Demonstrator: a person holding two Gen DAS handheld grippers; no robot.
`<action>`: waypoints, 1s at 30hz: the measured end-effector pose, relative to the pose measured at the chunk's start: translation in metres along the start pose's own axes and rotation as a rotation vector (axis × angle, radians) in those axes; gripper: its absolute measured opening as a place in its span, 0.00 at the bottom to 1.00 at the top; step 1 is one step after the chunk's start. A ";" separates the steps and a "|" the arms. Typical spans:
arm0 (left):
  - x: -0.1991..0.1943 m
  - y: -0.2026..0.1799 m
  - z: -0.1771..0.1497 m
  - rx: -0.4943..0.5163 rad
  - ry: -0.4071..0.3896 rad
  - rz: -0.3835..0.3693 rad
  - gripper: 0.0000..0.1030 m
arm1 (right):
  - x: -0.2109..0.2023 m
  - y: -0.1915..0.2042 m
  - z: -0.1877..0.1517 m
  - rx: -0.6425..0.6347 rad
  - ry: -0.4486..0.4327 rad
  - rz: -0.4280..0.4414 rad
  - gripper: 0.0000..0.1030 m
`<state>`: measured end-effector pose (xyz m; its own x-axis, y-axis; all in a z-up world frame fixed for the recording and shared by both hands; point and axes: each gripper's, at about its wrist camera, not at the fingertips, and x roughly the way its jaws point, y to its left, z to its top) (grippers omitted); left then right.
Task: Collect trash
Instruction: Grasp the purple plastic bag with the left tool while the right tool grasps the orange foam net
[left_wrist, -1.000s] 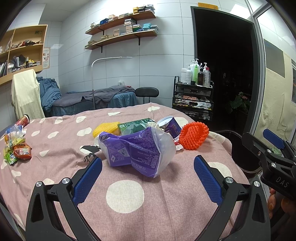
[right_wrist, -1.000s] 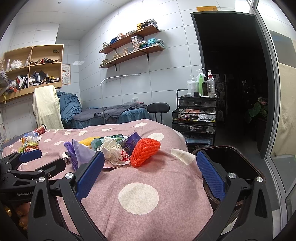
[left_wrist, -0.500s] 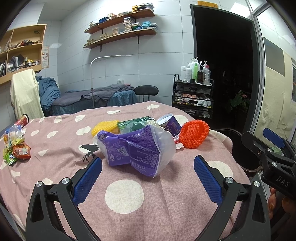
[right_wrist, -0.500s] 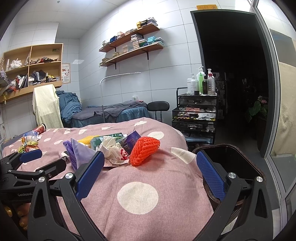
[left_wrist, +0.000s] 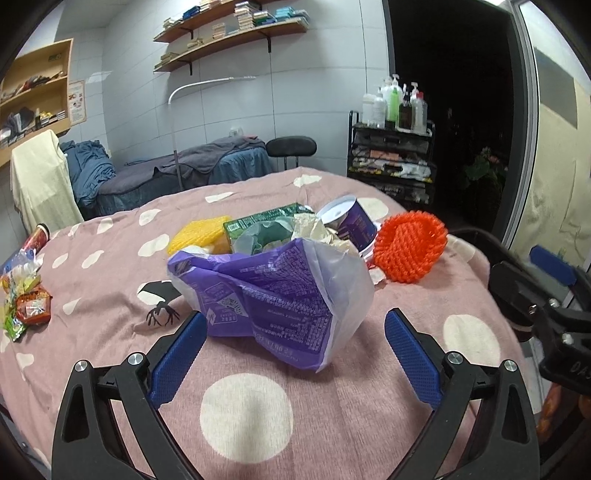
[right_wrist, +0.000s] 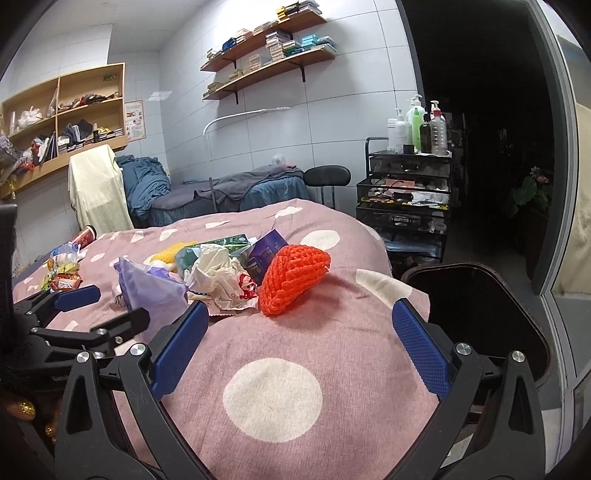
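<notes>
Two views show a trash pile not yet touched. From the left wrist, the left tool (left_wrist: 293, 343) sits at the bottom of the frame with its blue pads spread wide and nothing between them, aimed at the purple plastic bag (left_wrist: 273, 295) lying at centre frame on the pink polka-dot cover (left_wrist: 247, 410). Behind the bag are a yellow foam net (left_wrist: 195, 238), a green carton (left_wrist: 266, 218), a purple cup (left_wrist: 349, 221) on its side and, to the right, an orange foam net (left_wrist: 410, 249). Snack wrappers (left_wrist: 26, 302) lie well apart at the left edge. The right tool (left_wrist: 546, 291) shows at the right edge.

From the right wrist, the right tool (right_wrist: 297, 347) is likewise spread and empty at the bottom of the frame. The orange foam net (right_wrist: 291, 278) lies just above centre, beside crumpled white paper (right_wrist: 221, 277). A dark bin (right_wrist: 476, 306) stands open at the lower right, off the edge of the cover; its inside is too dark to read. Judging from this, collection has barely begun: the whole pile and the far wrappers are left.
</notes>
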<state>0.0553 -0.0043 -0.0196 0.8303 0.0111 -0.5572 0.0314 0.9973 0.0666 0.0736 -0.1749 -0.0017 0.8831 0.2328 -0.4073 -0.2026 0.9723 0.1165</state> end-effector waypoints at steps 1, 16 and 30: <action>0.005 -0.001 0.000 0.002 0.017 -0.001 0.92 | 0.003 -0.001 0.001 0.000 0.004 0.002 0.96; 0.026 0.004 -0.003 -0.061 0.118 0.006 0.49 | 0.076 -0.014 0.023 0.099 0.223 0.044 0.96; 0.006 0.022 -0.004 -0.119 0.020 0.023 0.32 | 0.114 -0.007 0.028 0.088 0.303 0.075 0.23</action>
<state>0.0588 0.0182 -0.0251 0.8185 0.0342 -0.5735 -0.0548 0.9983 -0.0187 0.1875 -0.1556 -0.0240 0.6981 0.3119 -0.6445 -0.2129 0.9498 0.2291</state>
